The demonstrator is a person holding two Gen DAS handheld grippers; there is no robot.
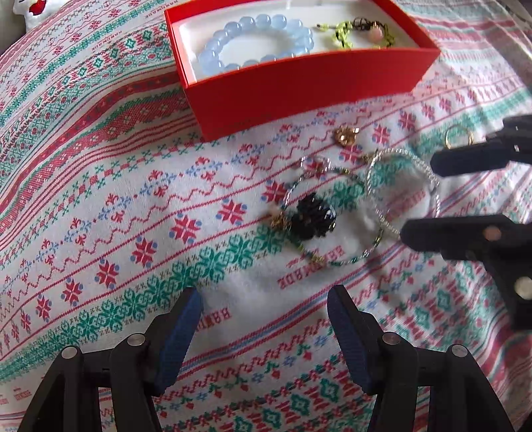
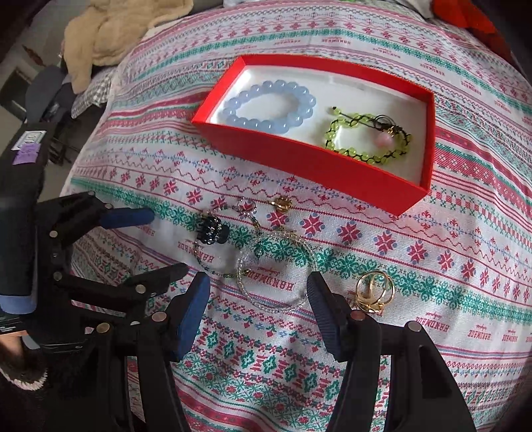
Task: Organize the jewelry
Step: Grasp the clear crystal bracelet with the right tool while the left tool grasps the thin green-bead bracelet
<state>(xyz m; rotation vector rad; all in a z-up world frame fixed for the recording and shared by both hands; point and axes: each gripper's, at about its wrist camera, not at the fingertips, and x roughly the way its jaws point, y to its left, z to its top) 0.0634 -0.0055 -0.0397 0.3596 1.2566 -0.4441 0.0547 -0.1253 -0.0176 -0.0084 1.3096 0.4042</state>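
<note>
A red box (image 1: 299, 89) (image 2: 319, 166) holds a blue bead bracelet (image 1: 256, 41) (image 2: 271, 104) and a green bead bracelet (image 1: 359, 31) (image 2: 369, 136). On the patterned cloth lie a clear crystal bracelet (image 1: 404, 189) (image 2: 276, 269), a thin beaded bracelet with a black charm (image 1: 312, 216) (image 2: 211, 229), a small gold piece (image 1: 345, 134) (image 2: 282, 203) and gold rings (image 2: 374, 292) (image 1: 459, 136). My left gripper (image 1: 264, 335) (image 2: 166, 239) is open, just short of the black charm. My right gripper (image 2: 257, 315) (image 1: 415, 196) is open, its fingers either side of the crystal bracelet.
The patterned cloth (image 2: 432, 266) covers the whole surface. A beige fluffy fabric (image 2: 109, 36) and a dark chair (image 2: 46, 96) lie beyond its far left edge. A red object (image 2: 472, 16) sits at the far right. A white item (image 1: 30, 10) sits at the far left.
</note>
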